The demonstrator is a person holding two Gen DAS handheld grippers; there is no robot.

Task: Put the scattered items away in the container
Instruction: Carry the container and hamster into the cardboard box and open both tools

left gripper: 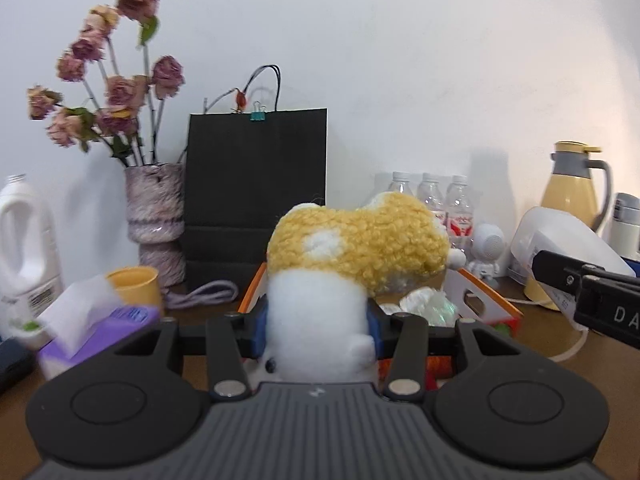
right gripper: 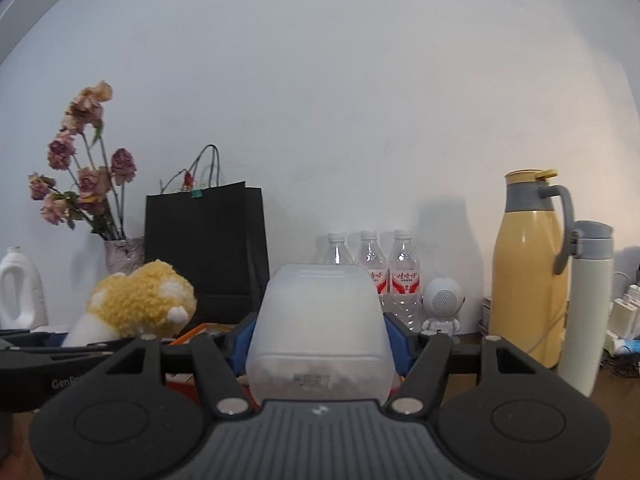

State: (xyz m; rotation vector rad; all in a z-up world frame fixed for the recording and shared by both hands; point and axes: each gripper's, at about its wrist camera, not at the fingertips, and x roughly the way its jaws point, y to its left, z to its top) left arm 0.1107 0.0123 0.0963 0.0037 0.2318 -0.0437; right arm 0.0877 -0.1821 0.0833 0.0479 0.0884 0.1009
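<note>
Left wrist view first: the left hand-held gripper (left gripper: 316, 326) is clamped on a plush toy (left gripper: 352, 248), blue pads pressed into its white lower half while the curly yellow part sticks up past the fingers. Right behind the toy sits the orange-edged container (left gripper: 486, 294), already with some white crumpled stuff inside (can't tell what it is). The toy is up off the worktop (left gripper: 560, 364), in front of that box. On the left there's a purple tissue box (left gripper: 96, 332), a yellow cup (left gripper: 134, 282), a white jug (left gripper: 24, 236) and a vase of dried roses (left gripper: 156, 216). A black paper bag (left gripper: 256, 196) stands against the wall. The right hand-held gripper (left gripper: 600, 300) pokes in from the right edge with its frosted tub (left gripper: 560, 236).

Right wrist view: the right hand-held gripper (right gripper: 318, 340) holds the frosted plastic tub (right gripper: 318, 332) squeezed between its blue pads, the tub filling the gap completely. To the left, the plush toy (right gripper: 140, 300) shows up in the other gripper. Only a sliver of the container (right gripper: 200, 328) is visible behind the fingers. Behind are three water bottles (right gripper: 370, 268), a little white robot speaker (right gripper: 442, 304), a yellow thermos jug (right gripper: 528, 264) and a pale flask (right gripper: 588, 304).
</note>
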